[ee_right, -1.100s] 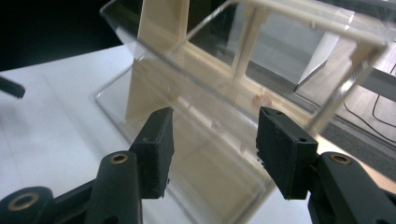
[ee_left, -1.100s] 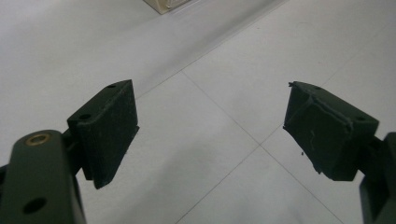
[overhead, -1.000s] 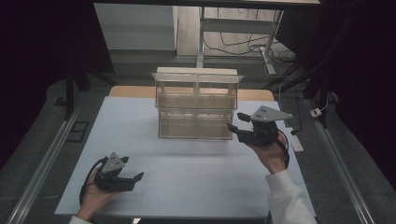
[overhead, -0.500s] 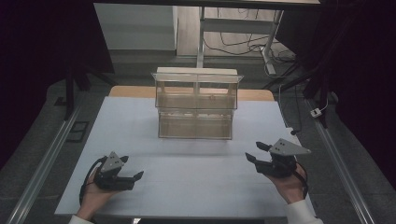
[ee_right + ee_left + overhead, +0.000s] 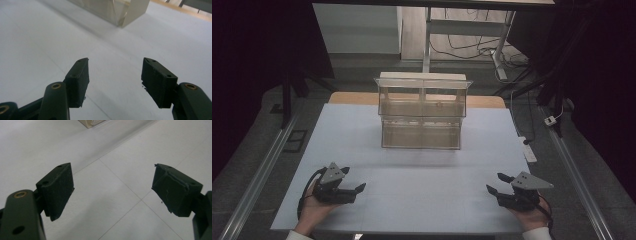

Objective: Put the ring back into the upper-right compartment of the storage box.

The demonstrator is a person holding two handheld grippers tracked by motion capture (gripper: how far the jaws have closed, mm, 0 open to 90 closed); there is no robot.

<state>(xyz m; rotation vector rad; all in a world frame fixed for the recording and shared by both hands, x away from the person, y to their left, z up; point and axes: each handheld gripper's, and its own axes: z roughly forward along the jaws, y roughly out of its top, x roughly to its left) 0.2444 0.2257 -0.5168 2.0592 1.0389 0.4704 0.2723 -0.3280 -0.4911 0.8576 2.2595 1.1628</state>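
Near the front edge of the bench (image 5: 412, 165), toward its front left corner, the left gripper (image 5: 353, 190) rests low in the person's left hand (image 5: 314, 210), its jaws spread wide with nothing between them; the left gripper view looks between the two black pads (image 5: 58, 190) at bare white surface crossed by thin seams. Toward the front right corner the right gripper (image 5: 498, 184) sits in the right hand (image 5: 532, 217), its grey three-cornered plate (image 5: 531, 181) on top. Its jaws have just been opening and stand apart, empty, with only the white bench top between them in the right gripper view. Both grippers point inward and toward the far side. Well beyond them, midway across and toward the far edge, stands the clear plastic container (image 5: 422, 112), two tiers high with dividing walls inside, well apart from either gripper; its near corner (image 5: 120, 15) shows at the top of the right gripper view.
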